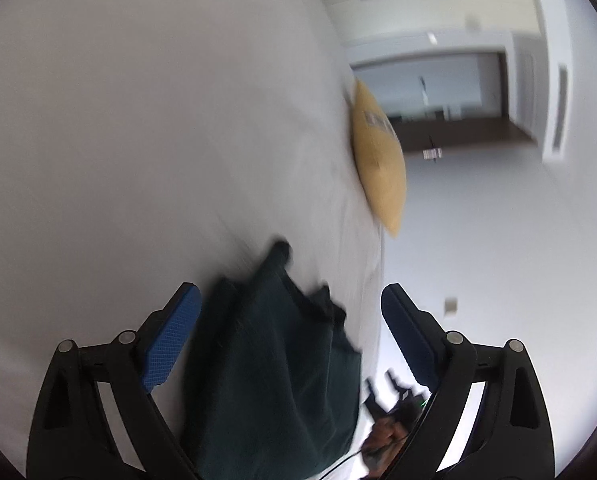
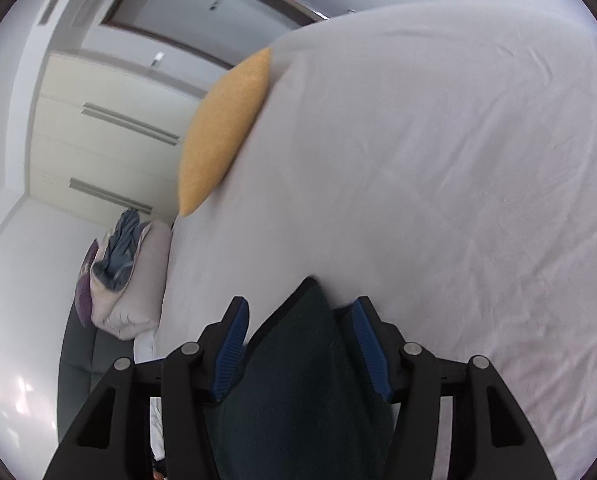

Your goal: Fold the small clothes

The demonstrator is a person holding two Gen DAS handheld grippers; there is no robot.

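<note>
Both wrist views, taken over a white bed sheet (image 2: 438, 160). My left gripper (image 1: 290, 320) has its blue pads spread wide; the dark green garment (image 1: 274, 360) lies between them, bunched and blurred, and neither pad seems to press on it. My right gripper (image 2: 298, 344) has its pads set much closer, with a peak of the same garment (image 2: 310, 360) rising between them; the cloth appears to touch both pads, but I cannot tell whether the grip is truly clamped. The garment sits at the near edge of the bed, at 6 o'clock in both views. A yellow cushion (image 1: 378, 156) lies at 1 o'clock from the left gripper, near the mattress edge.

Step in hand, as I judge it: taking hold of the crumpled garment, before any fold is made. The next move calls for my left pads to close on a free edge, then both tongs to draw the cloth flat on the sheet.
</note>
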